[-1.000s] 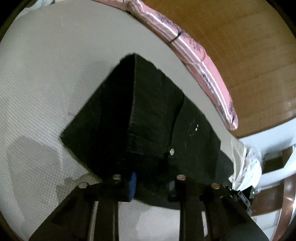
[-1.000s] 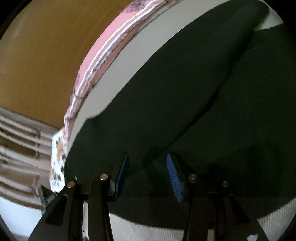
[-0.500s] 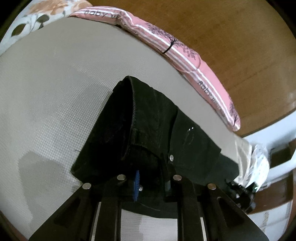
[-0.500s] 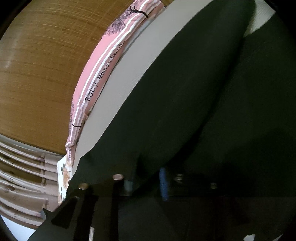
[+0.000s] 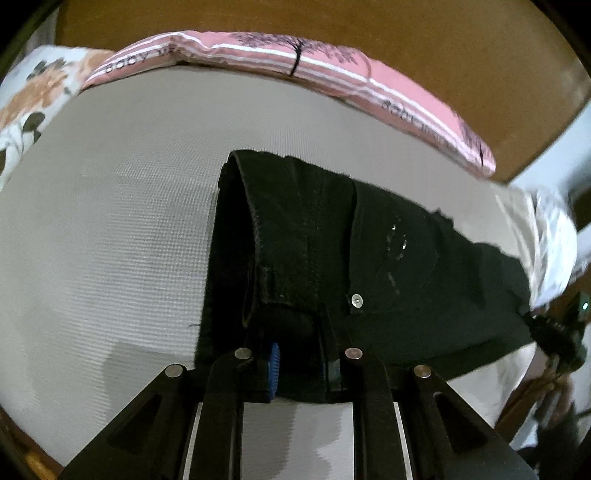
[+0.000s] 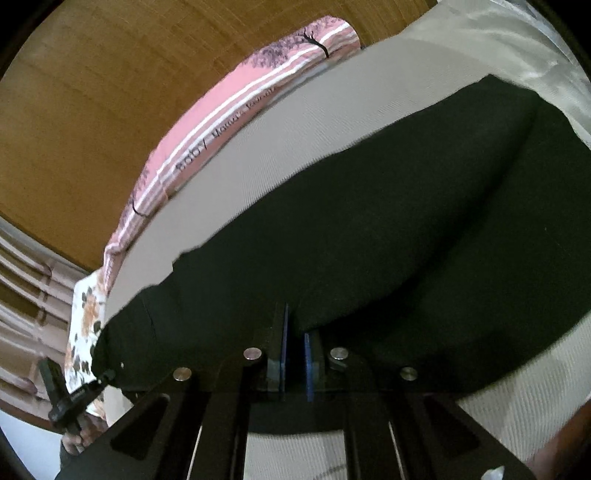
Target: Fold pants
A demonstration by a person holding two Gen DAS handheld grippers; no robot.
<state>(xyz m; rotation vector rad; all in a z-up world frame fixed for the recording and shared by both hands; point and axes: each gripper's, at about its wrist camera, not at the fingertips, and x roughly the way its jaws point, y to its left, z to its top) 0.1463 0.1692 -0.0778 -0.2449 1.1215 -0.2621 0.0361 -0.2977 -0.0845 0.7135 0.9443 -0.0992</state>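
Black pants lie on a white textured bed cover. In the left wrist view the waistband end with a silver rivet faces me. My left gripper is shut on the near waistband edge, blue pad showing at its left finger. In the right wrist view the pants spread as a wide dark sheet with a fold ridge. My right gripper is shut on the near edge of the pants fabric, its blue pads almost together.
A pink striped pillow lies along the far edge of the bed against a wooden headboard. It also shows in the right wrist view. A floral cloth lies at the far left. Shiny white fabric lies at the right.
Both grippers have closed on the pants: the right jaws went from wide open to nearly together on the fabric. The left gripper narrowed on the waistband and both views tilted up.
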